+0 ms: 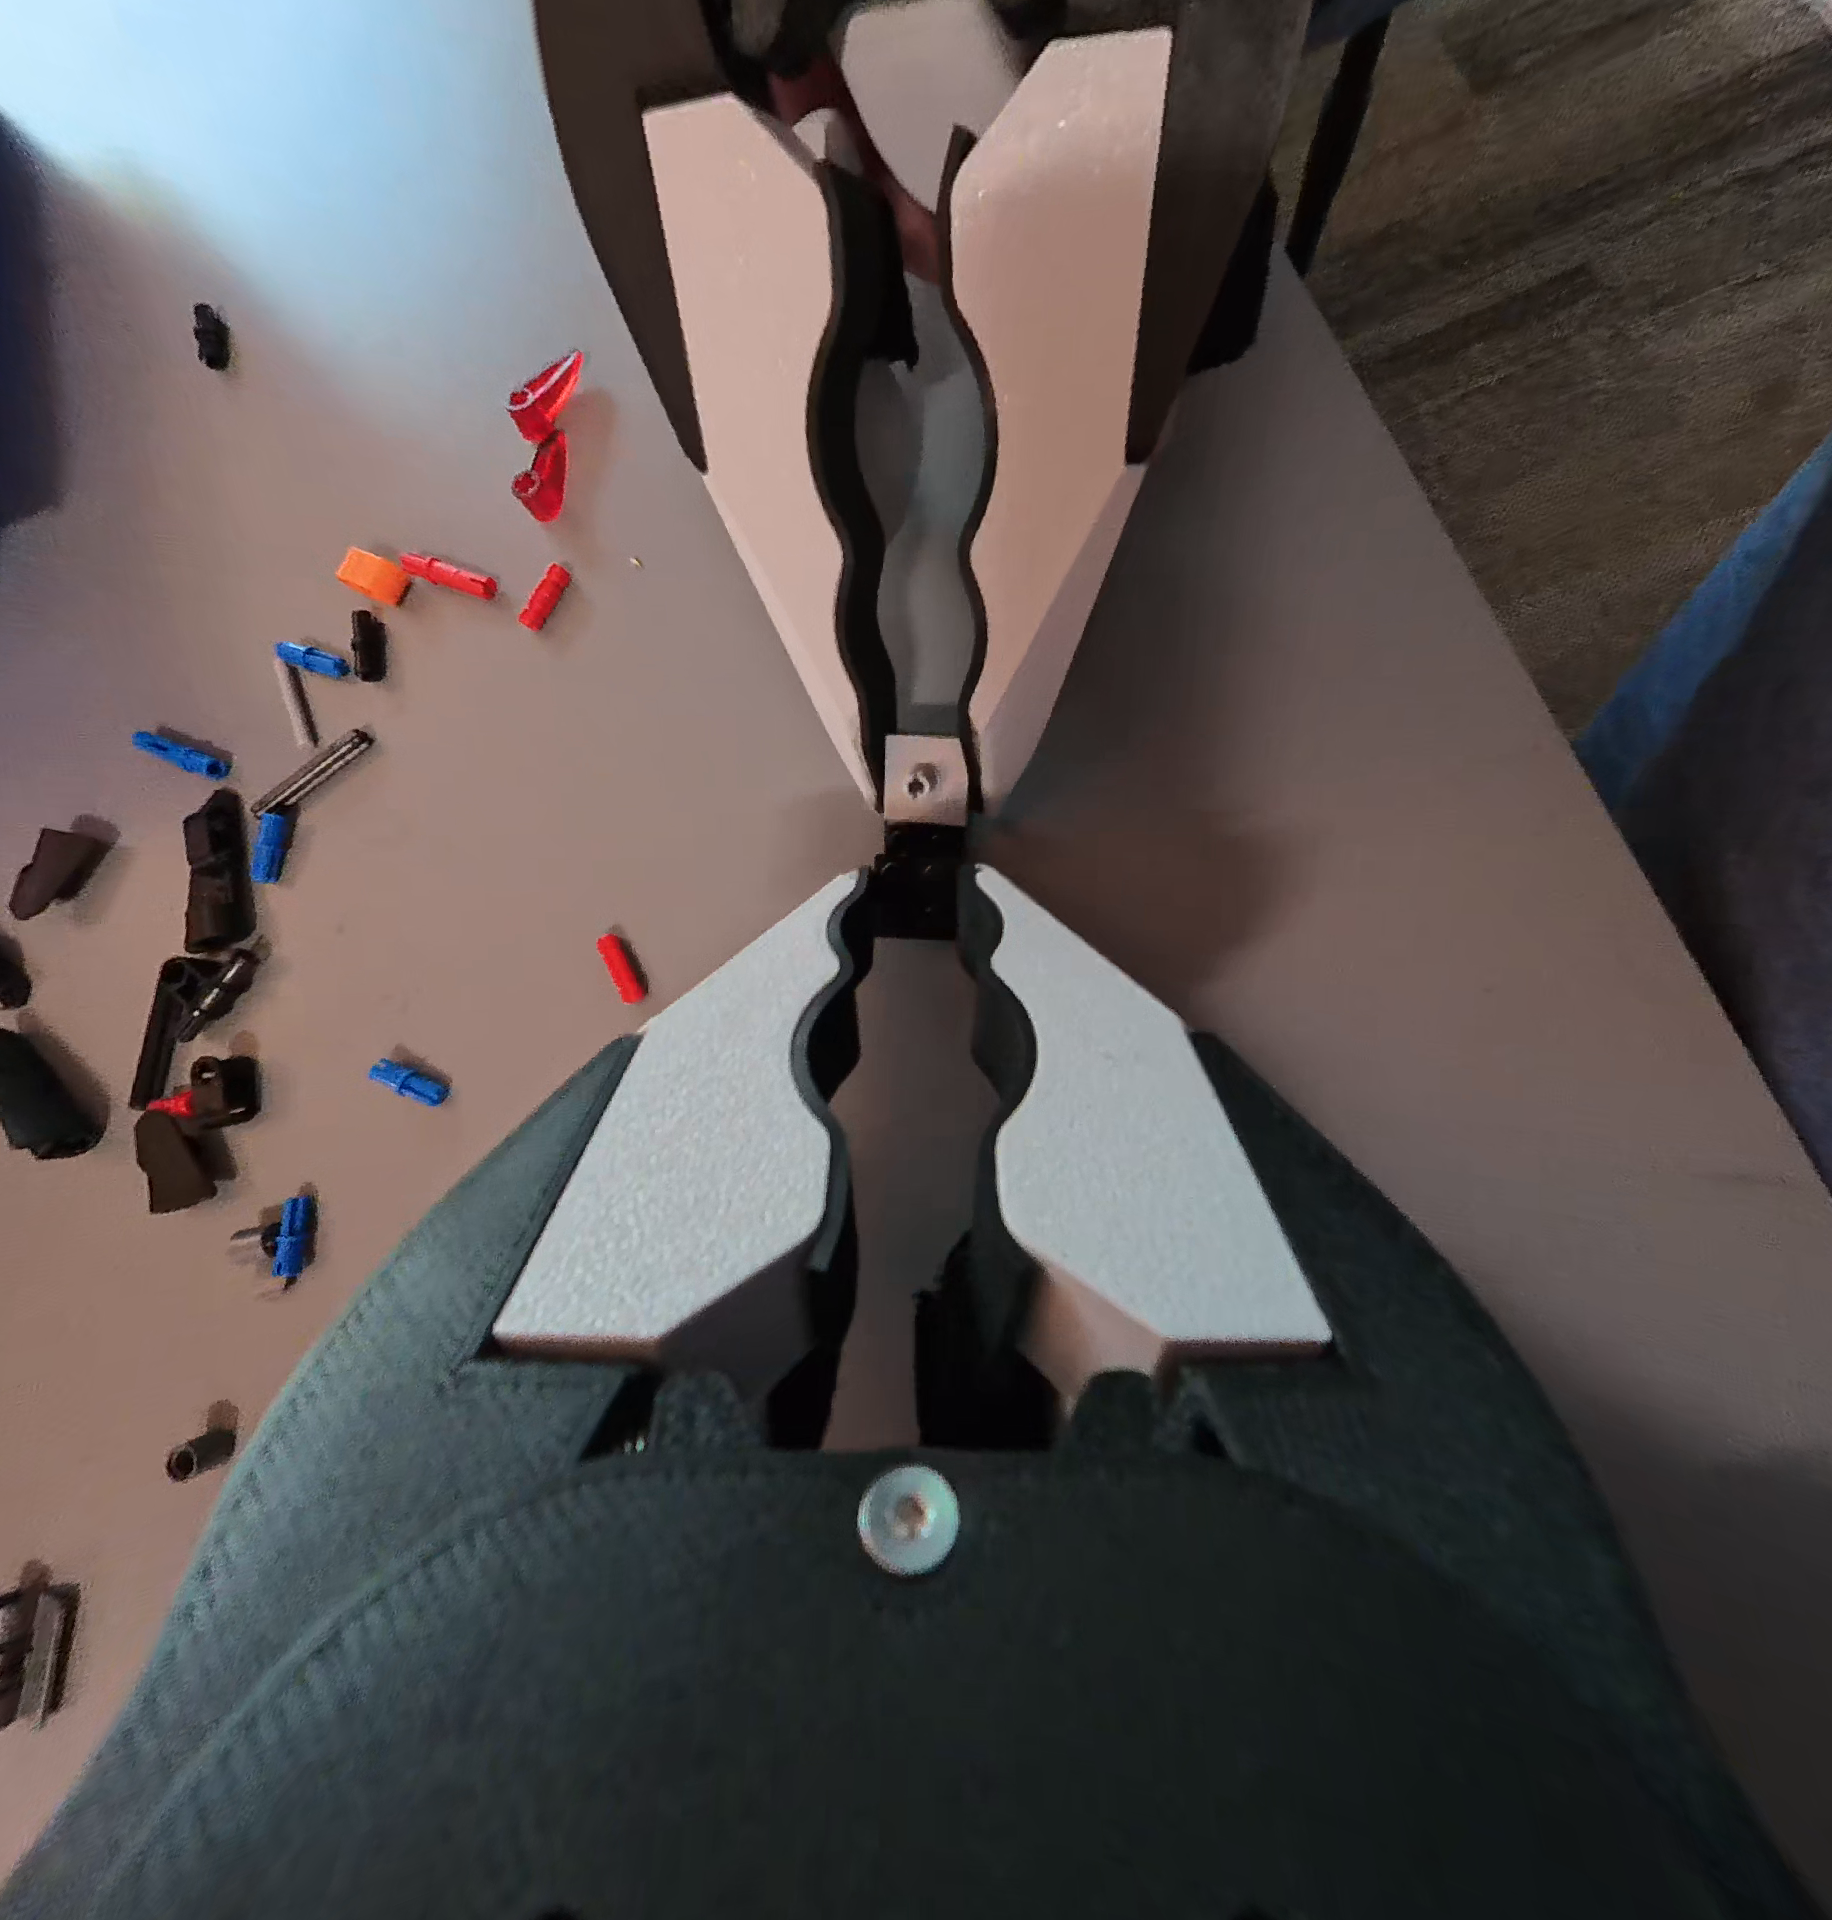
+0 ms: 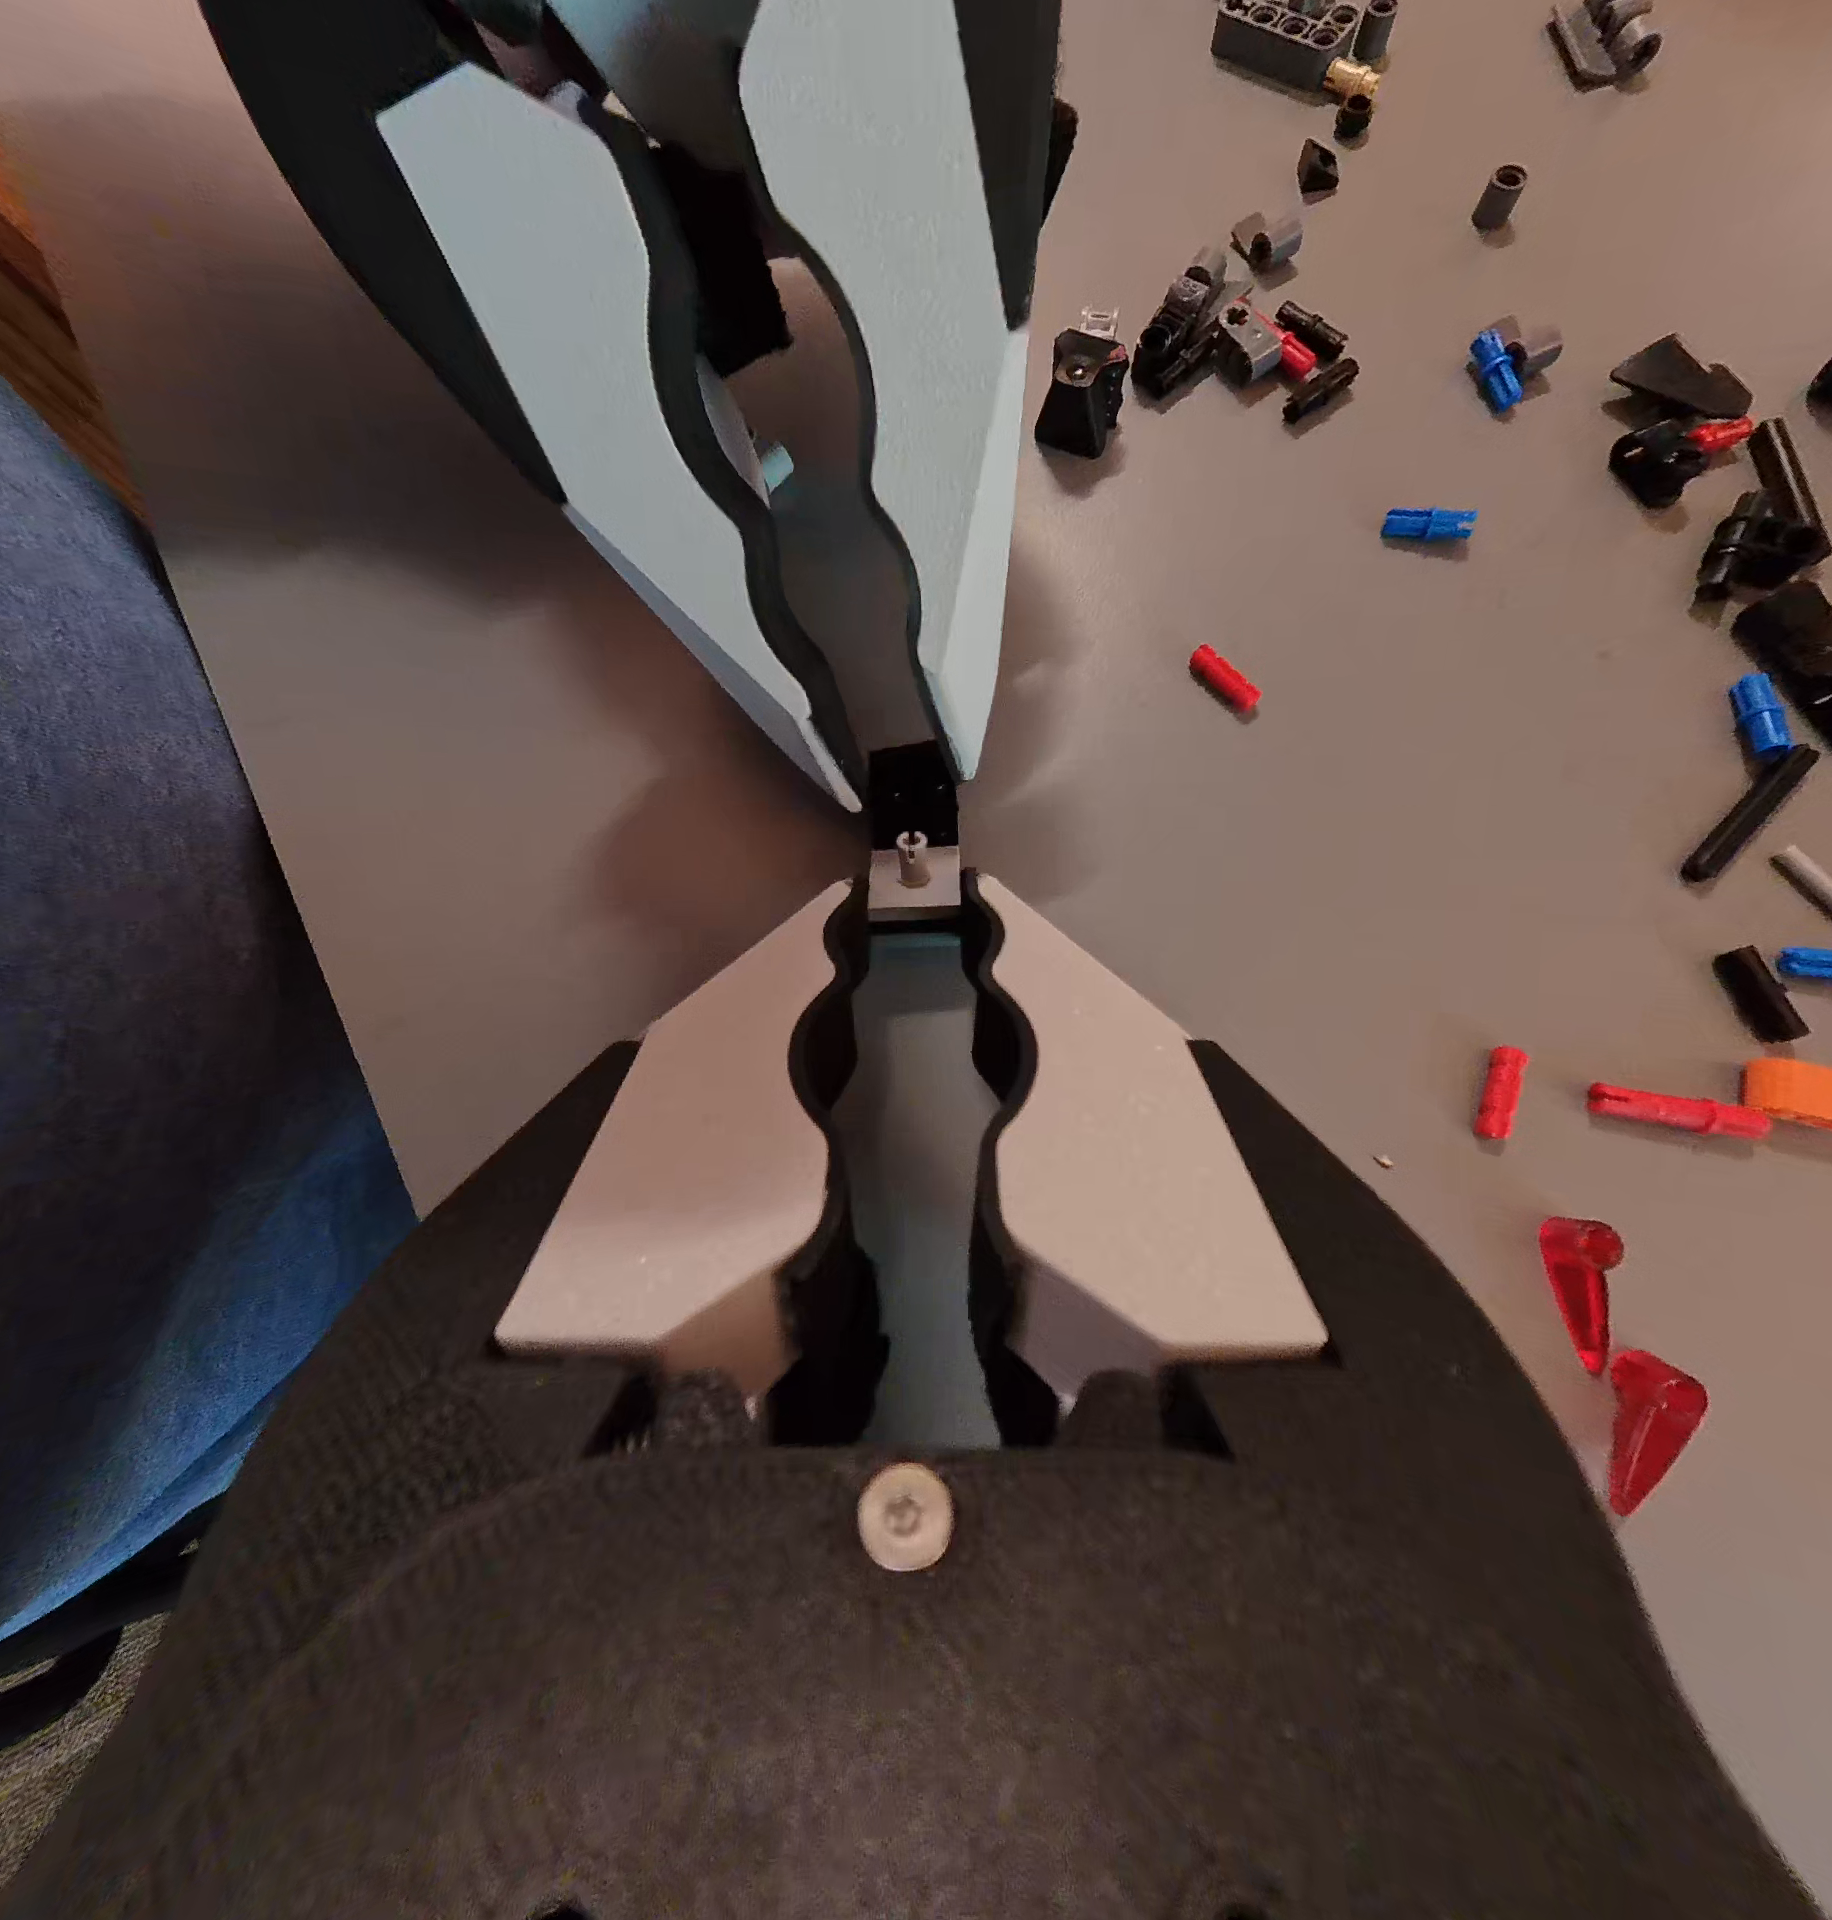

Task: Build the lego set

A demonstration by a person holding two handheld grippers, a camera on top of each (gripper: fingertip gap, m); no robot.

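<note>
The two grippers meet tip to tip above the grey table. My left gripper (image 1: pixel 914 920) is shut on a small black lego piece (image 1: pixel 910 883). My right gripper (image 2: pixel 914 909) is shut on a small grey lego piece (image 2: pixel 912 878) with a short peg on its face. In the left wrist view the right gripper (image 1: pixel 924 795) comes down from the top with the grey piece (image 1: pixel 922 781). In the right wrist view the left gripper (image 2: pixel 907 769) comes from the top with the black piece (image 2: pixel 907 790). The two pieces touch end to end.
Loose lego parts lie scattered on the table (image 1: pixel 1255 935): two clear red pieces (image 1: pixel 543 436), an orange piece (image 1: pixel 372 574), blue pins (image 2: pixel 1426 523), red pins (image 2: pixel 1224 677), black parts (image 1: pixel 216 873) and a grey beam (image 2: pixel 1291 36). The table edge (image 1: pixel 1514 644) and blue fabric (image 2: pixel 91 935) are close by. Left and right tips are no more than a few centimetres apart. The grey beam (image 2: pixel 1291 36) is about 20 cm from both grippers' fingertips.
</note>
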